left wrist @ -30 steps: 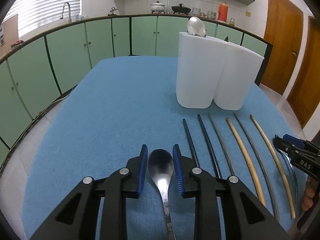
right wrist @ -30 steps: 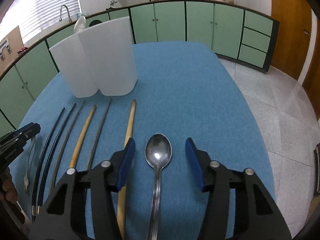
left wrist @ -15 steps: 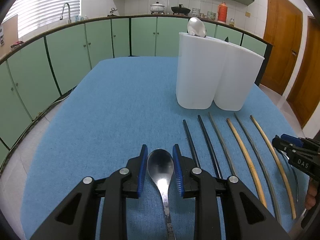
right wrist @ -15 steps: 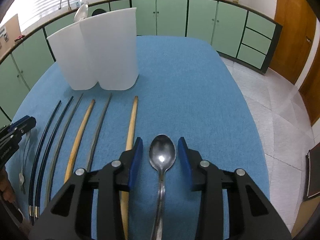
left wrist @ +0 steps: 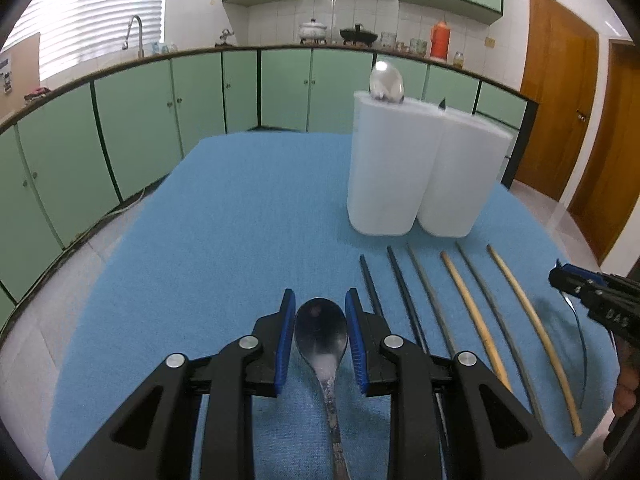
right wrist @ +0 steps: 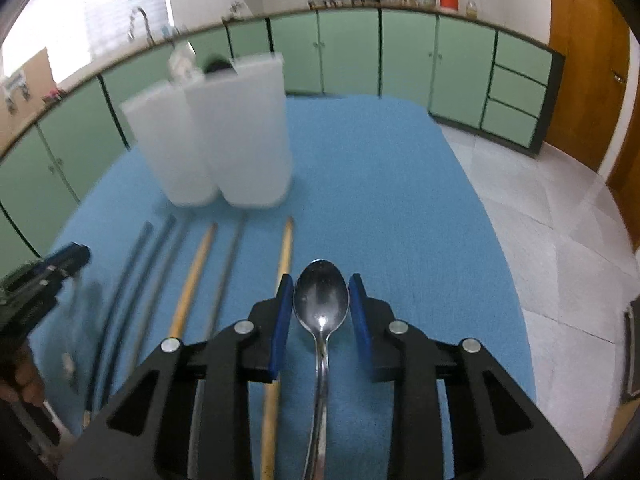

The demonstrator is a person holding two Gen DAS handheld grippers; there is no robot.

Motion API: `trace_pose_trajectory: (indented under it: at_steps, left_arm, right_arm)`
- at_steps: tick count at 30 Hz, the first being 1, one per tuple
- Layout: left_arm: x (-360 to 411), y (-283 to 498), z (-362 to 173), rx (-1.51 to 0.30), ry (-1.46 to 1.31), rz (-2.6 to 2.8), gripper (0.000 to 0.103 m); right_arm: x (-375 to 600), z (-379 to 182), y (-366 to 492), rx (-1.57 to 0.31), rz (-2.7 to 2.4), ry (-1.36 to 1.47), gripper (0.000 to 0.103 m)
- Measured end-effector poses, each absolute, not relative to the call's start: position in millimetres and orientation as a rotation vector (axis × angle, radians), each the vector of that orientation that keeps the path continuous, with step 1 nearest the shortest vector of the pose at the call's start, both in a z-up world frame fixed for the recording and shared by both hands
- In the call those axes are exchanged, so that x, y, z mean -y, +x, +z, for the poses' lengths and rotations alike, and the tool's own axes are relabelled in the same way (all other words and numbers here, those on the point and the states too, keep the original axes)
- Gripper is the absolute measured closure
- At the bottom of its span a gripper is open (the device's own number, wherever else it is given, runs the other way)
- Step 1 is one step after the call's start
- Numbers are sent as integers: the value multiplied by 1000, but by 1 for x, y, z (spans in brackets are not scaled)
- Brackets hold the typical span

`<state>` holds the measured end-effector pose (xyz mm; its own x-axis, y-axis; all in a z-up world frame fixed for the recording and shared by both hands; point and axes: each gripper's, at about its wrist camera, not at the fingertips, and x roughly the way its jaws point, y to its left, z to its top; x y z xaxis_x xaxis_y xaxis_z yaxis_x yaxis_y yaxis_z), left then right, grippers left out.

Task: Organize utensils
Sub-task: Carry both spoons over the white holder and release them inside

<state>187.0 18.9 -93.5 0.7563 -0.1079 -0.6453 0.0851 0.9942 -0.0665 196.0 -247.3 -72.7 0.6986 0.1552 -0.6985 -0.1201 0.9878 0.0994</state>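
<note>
My left gripper [left wrist: 320, 300] is shut on the bowl of a metal spoon [left wrist: 321, 332], low over the blue tablecloth [left wrist: 224, 248]. My right gripper [right wrist: 321, 284] has a second metal spoon [right wrist: 321, 300] by the bowl; its jaws are closing and the blue pads press both sides of the bowl. Between the two grippers, several chopsticks [left wrist: 472, 312] lie side by side, black, grey and tan. Behind them stands a white two-compartment holder [left wrist: 400, 176], with a spoon bowl [left wrist: 386, 80] sticking out of its left compartment.
The right gripper's tip [left wrist: 560, 276] shows at the right edge of the left wrist view. The left gripper's tip [right wrist: 76, 256] shows at the left edge of the right wrist view. Green cabinets [left wrist: 132, 132] ring the table, with tiled floor [right wrist: 560, 248] on the right.
The right jaws have closed from wide apart onto the spoon's bowl, and that gripper has risen with the spoon; its view is now blurred. The left gripper and its spoon have not moved.
</note>
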Motion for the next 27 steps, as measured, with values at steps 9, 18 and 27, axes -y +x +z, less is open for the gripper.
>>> trace_pose_trajectory:
  at_steps: [9, 18, 27]
  left_arm:
    - [-23, 164, -68, -564, -73, -138, 78]
    - [-27, 144, -44, -447, -97, -169, 78]
    - [-21, 142, -27, -383, -103, -180, 78]
  right_arm:
    - [255, -34, 170, -618, 219, 80, 76]
    - [259, -9, 152, -543, 242, 94, 76]
    - [258, 16, 150, -474, 259, 88, 76]
